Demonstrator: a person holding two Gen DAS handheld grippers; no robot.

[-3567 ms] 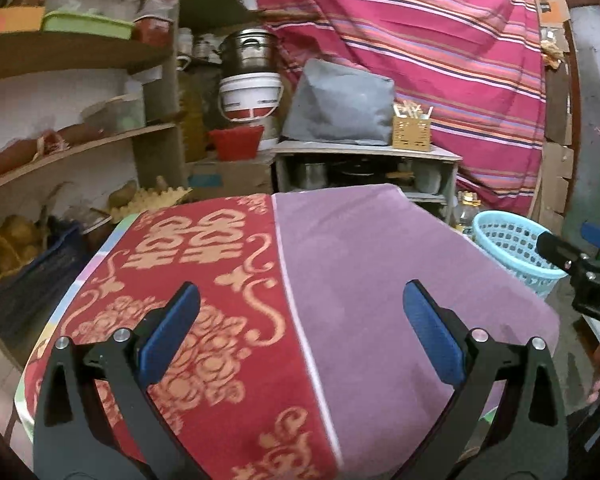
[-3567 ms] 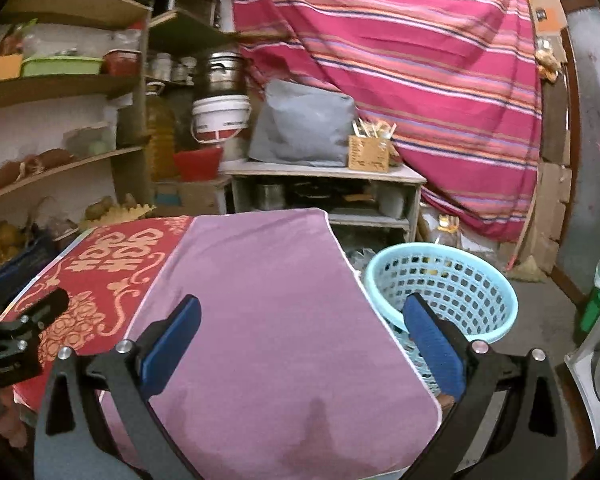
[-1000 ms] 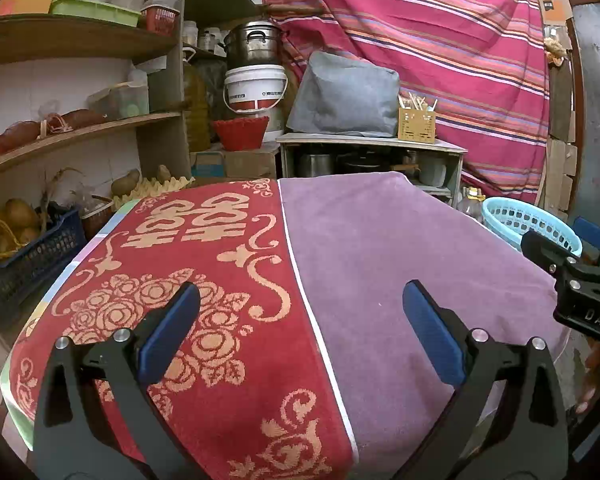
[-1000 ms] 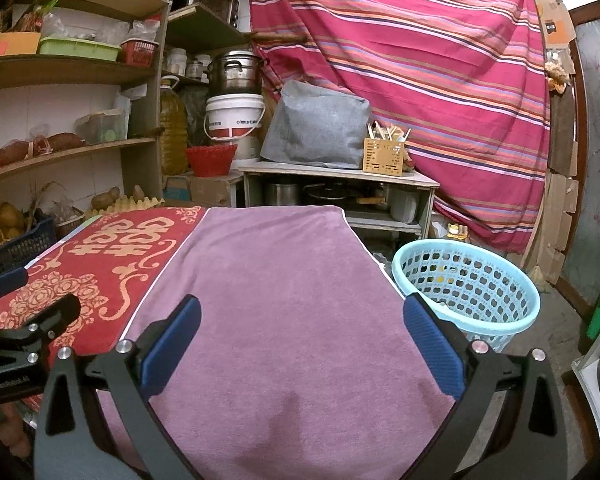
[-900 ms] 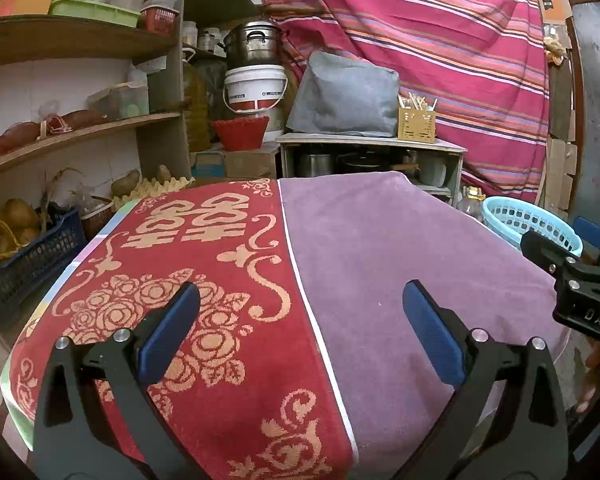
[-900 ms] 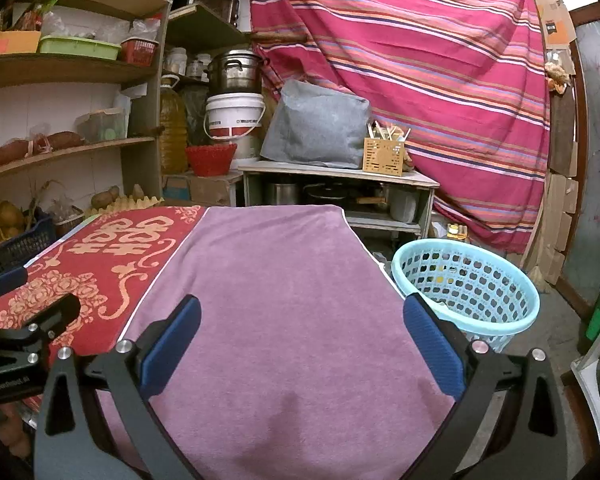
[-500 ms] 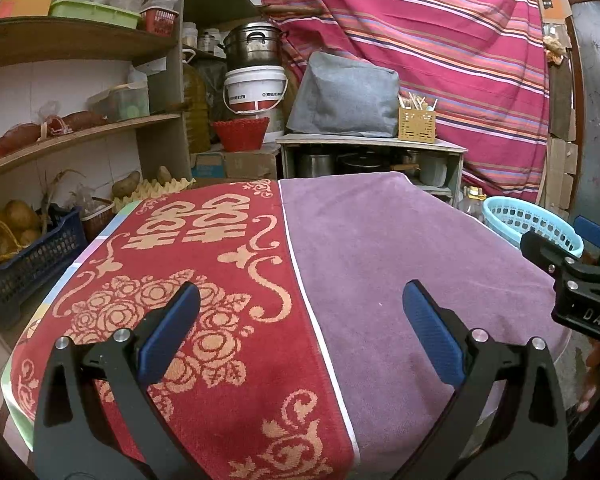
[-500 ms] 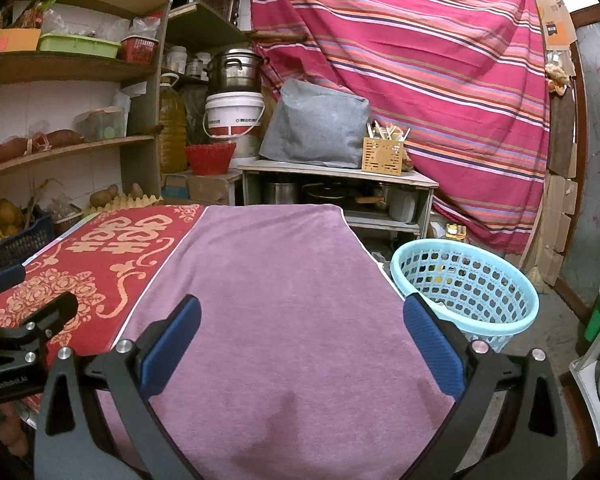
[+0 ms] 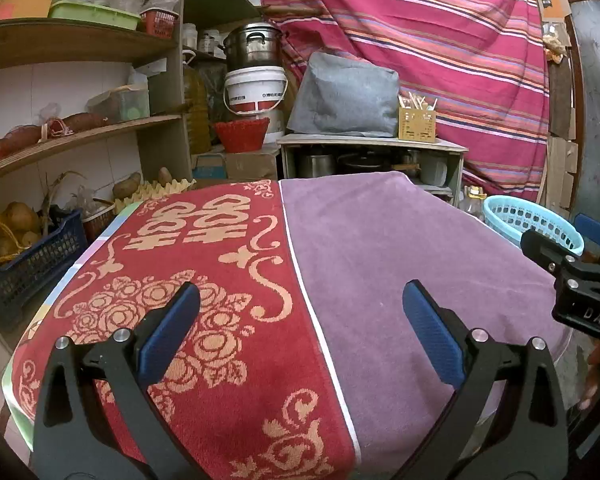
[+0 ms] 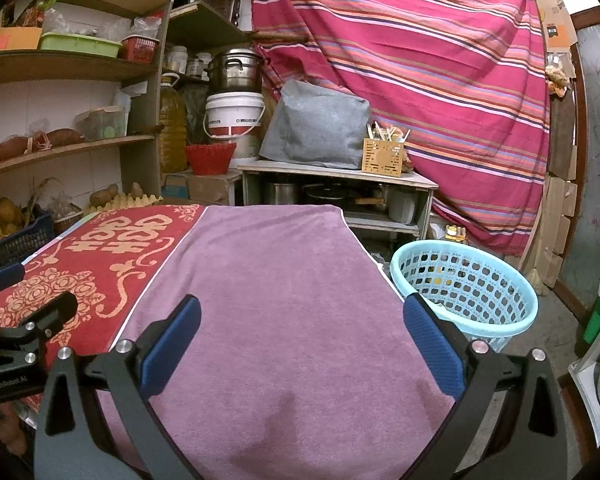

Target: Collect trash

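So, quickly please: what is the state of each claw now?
Left claw: open, holding nothing.
Right claw: open, holding nothing.

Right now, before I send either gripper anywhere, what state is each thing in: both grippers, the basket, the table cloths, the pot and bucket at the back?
Left gripper: open, nothing held.
Right gripper: open, nothing held.
Blue basket: upright on the floor beside the table; contents unclear.
Purple towel: spread flat, nothing on it.
Red towel: spread flat, nothing on it.
Steel pot: lidded, stacked on the white bucket.
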